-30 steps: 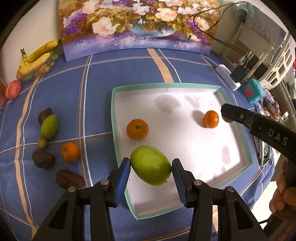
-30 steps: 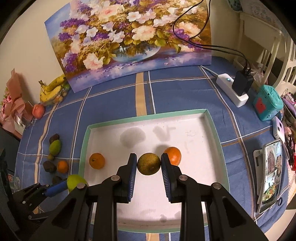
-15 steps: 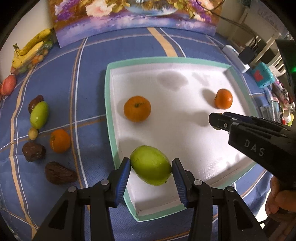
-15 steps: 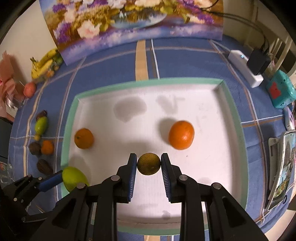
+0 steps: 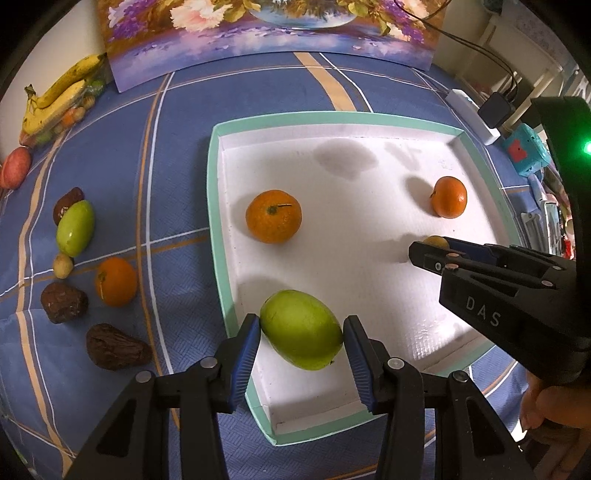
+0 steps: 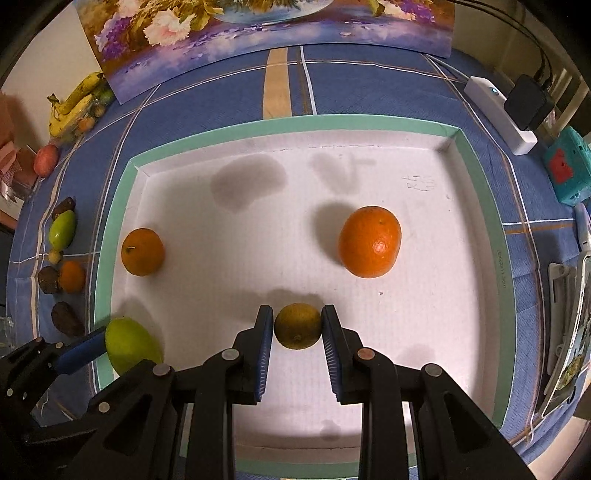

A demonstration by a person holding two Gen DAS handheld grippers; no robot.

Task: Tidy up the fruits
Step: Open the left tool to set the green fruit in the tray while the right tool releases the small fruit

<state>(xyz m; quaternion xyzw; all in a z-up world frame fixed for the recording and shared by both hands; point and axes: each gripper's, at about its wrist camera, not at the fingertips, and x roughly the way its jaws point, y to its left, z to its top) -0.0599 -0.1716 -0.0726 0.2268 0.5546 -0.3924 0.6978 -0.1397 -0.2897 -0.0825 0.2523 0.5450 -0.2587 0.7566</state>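
Note:
My left gripper [image 5: 301, 336] is shut on a green mango [image 5: 301, 339] and holds it low over the near left corner of the white tray [image 5: 218, 221]. My right gripper [image 6: 297, 326] is shut on a small olive-green round fruit [image 6: 297, 325] low over the tray's [image 6: 491, 236] front middle. Two oranges lie in the tray: one at the left [image 5: 273, 216] [image 6: 142, 252], one at the right [image 5: 448, 196] [image 6: 370, 246]. The mango also shows in the right wrist view [image 6: 131, 345].
On the blue cloth left of the tray lie a second green mango [image 5: 75, 228], an orange [image 5: 115, 281], several brown fruits [image 5: 116, 350] and a small yellow one [image 5: 62, 265]. Bananas [image 5: 59, 98] and a flower painting [image 5: 266, 33] stand behind. A power strip [image 6: 498, 114] and phone [image 6: 570, 350] lie at the right.
Both grippers have come lower and closer to the tray with their fruits still held. The right gripper has moved toward the tray's front middle.

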